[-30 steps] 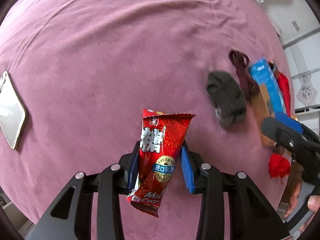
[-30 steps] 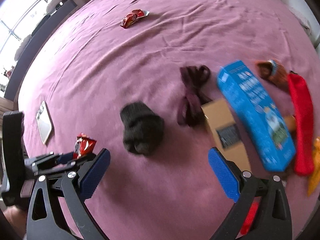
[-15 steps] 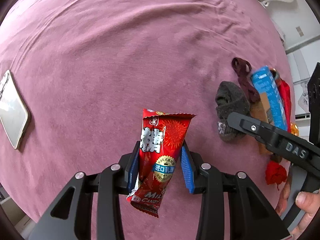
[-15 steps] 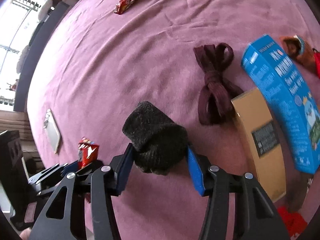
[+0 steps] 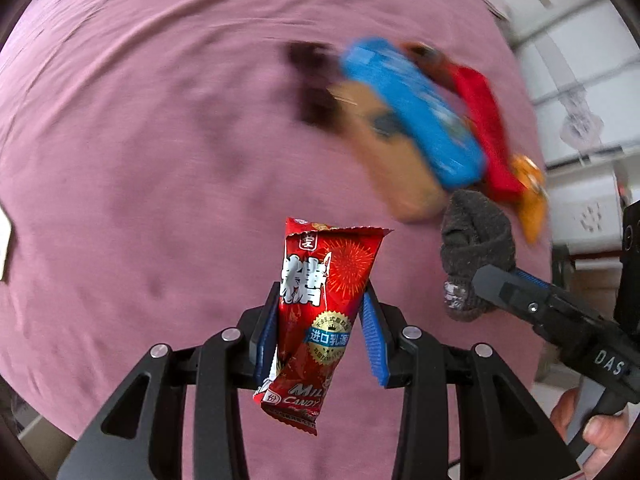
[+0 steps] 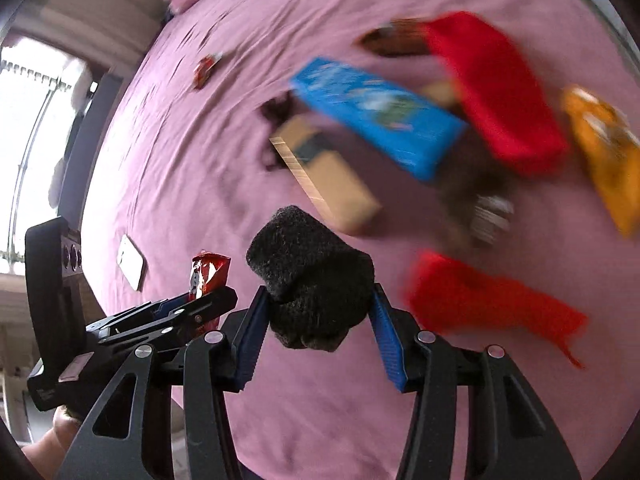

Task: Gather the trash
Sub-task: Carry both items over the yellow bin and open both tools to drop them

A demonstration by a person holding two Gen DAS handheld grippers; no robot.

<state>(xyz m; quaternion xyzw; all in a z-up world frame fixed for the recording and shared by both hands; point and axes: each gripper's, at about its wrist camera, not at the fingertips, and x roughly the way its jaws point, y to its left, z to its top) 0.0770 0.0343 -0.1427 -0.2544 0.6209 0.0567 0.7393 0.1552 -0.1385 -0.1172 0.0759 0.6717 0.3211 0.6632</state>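
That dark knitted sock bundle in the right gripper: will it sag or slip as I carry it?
The dark knitted sock bundle looks soft, likely light; it bulges above the right gripper, so expect slight sag. Its fuzzy knit probably grips the ribbed blue pads.

Pile w/ blue box [image 5: 412,108] & red pouch [image 6: 496,88] is motion-blurred for me; can't read labels. White card [image 5: 3,236] cut off at left edge.

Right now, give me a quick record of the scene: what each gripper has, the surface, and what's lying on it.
left gripper: shut on candy wrapper
right gripper: shut on dark sock
surface: pink bedspread
lying there: blue box, brown box, red cloth, orange packet, second wrapper
sharpness: background blurred
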